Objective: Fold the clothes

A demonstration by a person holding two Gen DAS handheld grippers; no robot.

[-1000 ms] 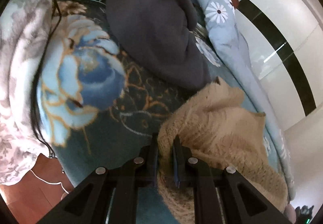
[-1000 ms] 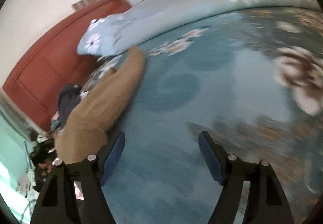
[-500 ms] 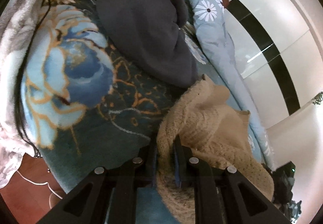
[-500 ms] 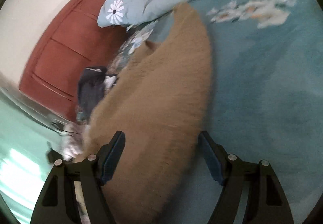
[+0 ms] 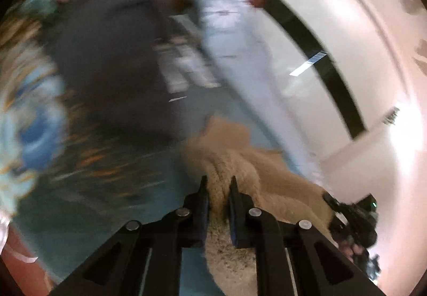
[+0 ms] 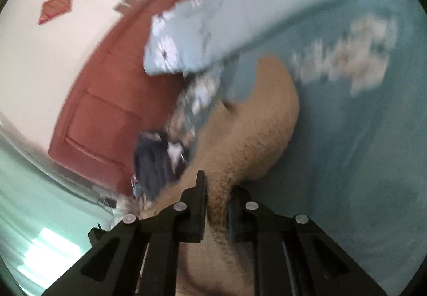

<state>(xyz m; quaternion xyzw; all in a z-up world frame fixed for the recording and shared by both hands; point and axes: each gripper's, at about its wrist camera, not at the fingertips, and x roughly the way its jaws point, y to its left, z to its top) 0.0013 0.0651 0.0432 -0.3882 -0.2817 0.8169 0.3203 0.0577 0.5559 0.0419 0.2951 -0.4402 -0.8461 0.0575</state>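
Both grippers (image 5: 218, 183) (image 6: 216, 183) pinch fuzzy, seemingly knitted tan sweater (image 5: 240, 162).

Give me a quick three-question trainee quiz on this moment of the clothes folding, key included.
1. True or false: the left gripper is shut on the fuzzy tan knit sweater.
2. What is pinched between the right gripper's jaws? A) the dark grey garment B) the tan sweater C) the pale blue daisy-print pillow
3. Fill in: the sweater lies on a teal floral ____, which covers the bed.

Key: 1 true. 2 B; its jaws have just closed on the knit. 3 blanket.
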